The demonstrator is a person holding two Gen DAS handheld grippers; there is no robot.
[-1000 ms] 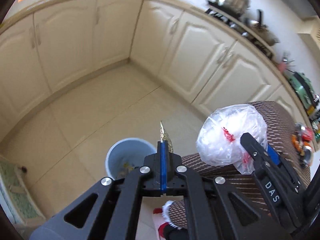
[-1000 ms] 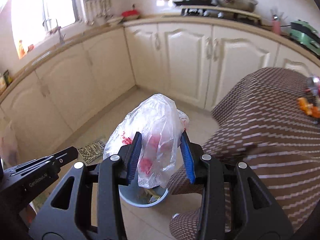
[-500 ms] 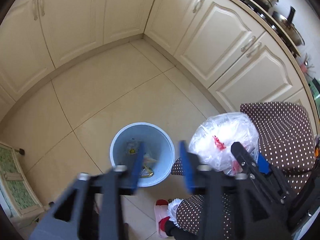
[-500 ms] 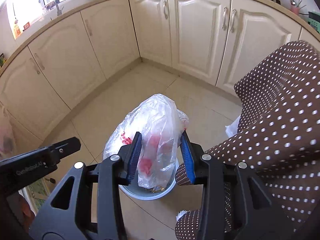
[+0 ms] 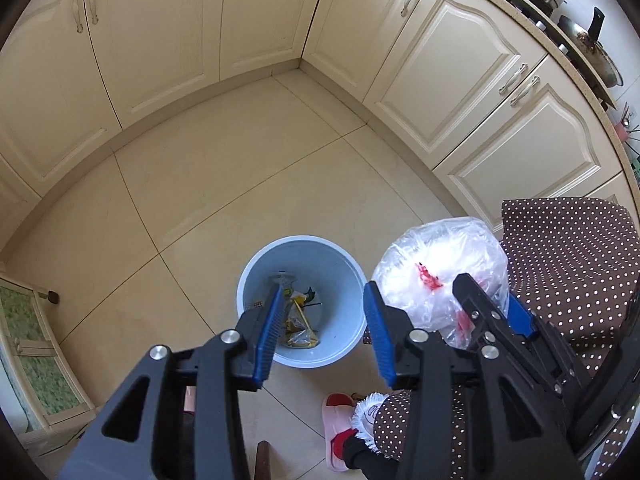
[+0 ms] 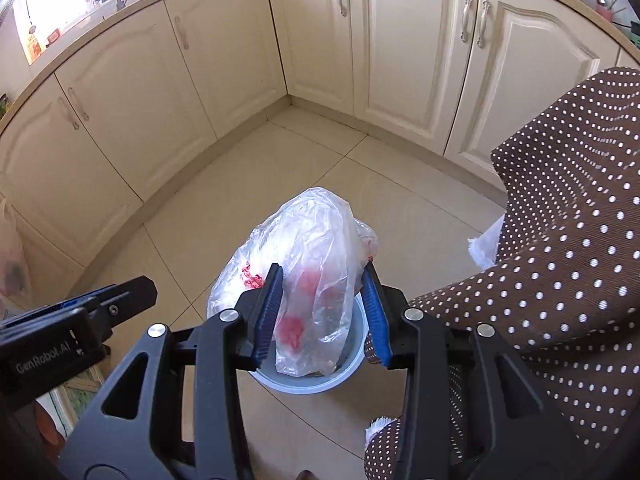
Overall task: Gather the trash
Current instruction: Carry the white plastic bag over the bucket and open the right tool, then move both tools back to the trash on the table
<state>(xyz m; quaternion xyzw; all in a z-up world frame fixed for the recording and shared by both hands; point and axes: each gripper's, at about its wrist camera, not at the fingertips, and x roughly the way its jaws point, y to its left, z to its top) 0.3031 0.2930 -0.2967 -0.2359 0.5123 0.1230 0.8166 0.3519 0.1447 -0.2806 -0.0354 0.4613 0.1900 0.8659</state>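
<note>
The right gripper (image 6: 320,312) is clamped on one crumpled clear plastic bag (image 6: 308,264) with red print, its blue pads pressing the bag from both sides. In the right wrist view the bag hangs over one light-blue waste bin (image 6: 304,380), whose rim shows at 6 o'clock below the bag. The left gripper (image 5: 320,332) stands apart and empty, directly above the bin (image 5: 300,256); its jaws opened within the last second and nothing lies between them. In the left wrist view the bag (image 5: 436,272) sits at 3 o'clock of the bin, just beside its rim.

Step in hand, as judged: dropping the bag into the bin. To do it well:
- Centre the bag over the bin mouth before release; it looks offset toward the rim.
- Lower it close to the opening, since light film may drift.
- Open the pads fully so the film does not cling.
- Keep the left gripper clear of the drop path.

Count: two grippers, one bag, one bin already holding several scraps (image 5: 298,320), and one pink slipper (image 5: 338,432) at 6 o'clock of the bin.
</note>
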